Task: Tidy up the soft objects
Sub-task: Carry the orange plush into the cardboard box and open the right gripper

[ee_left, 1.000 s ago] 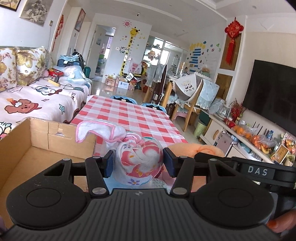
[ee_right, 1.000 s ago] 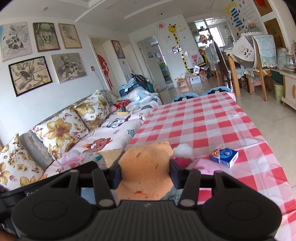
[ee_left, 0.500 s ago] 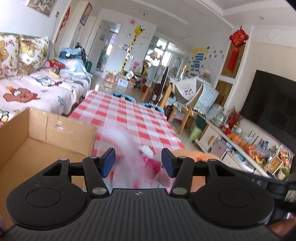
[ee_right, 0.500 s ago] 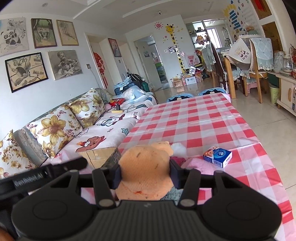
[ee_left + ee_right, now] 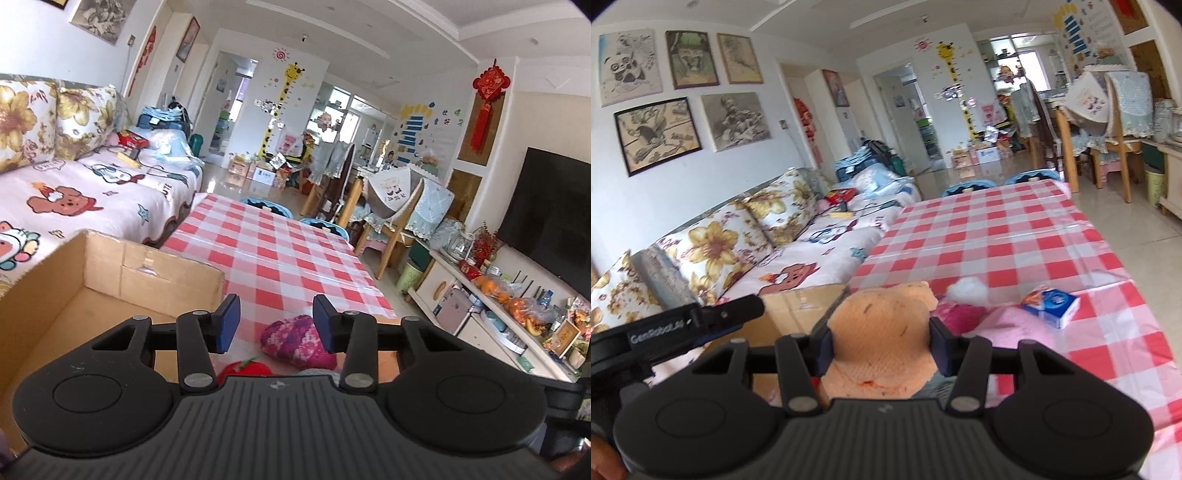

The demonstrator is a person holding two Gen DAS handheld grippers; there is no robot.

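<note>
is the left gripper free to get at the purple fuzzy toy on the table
Probably yes: the left gripper holds nothing, its jaws closing on air, and the purple fuzzy toy lies just below and ahead with nothing covering it.

The box [image 5: 110, 269] is matt brown cardboard; the worktop [image 5: 280, 254] wears a glossy checked plastic cloth; the orange toy [image 5: 882, 347] is nubbly fabric; the purple ball [image 5: 295, 341] looks fuzzy; each claw [image 5: 276, 323] is matt black plastic.

Orange plush toy [image 5: 882, 332] pinched upright beside the open cardboard box [image 5: 110, 280]; purple knitted lump [image 5: 295, 341] on checked cloth
</note>
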